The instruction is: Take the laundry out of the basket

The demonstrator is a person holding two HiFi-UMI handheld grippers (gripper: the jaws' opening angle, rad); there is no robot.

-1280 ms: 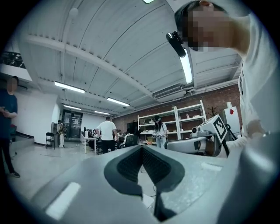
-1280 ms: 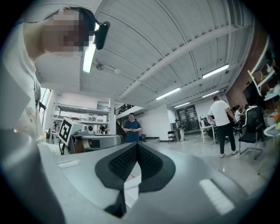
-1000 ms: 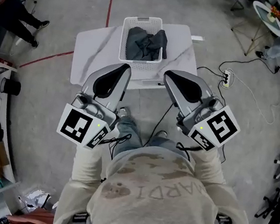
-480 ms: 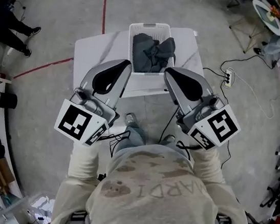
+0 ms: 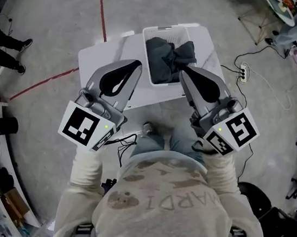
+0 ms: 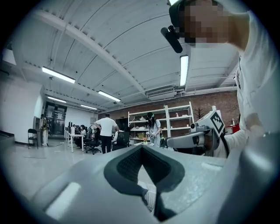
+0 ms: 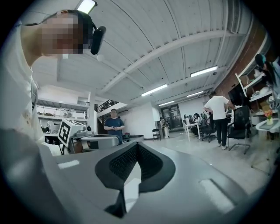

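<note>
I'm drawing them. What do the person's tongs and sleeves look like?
The left grey plastic tongs and the right grey plastic tongs are shells with black ribbed pads. Each ends in a white cube with black square markers, trailing black cables. The sleeves are cream.

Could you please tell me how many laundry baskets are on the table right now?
1. The white basket stands toward the far side of the white table, holding dark laundry; no second one shows.
</note>
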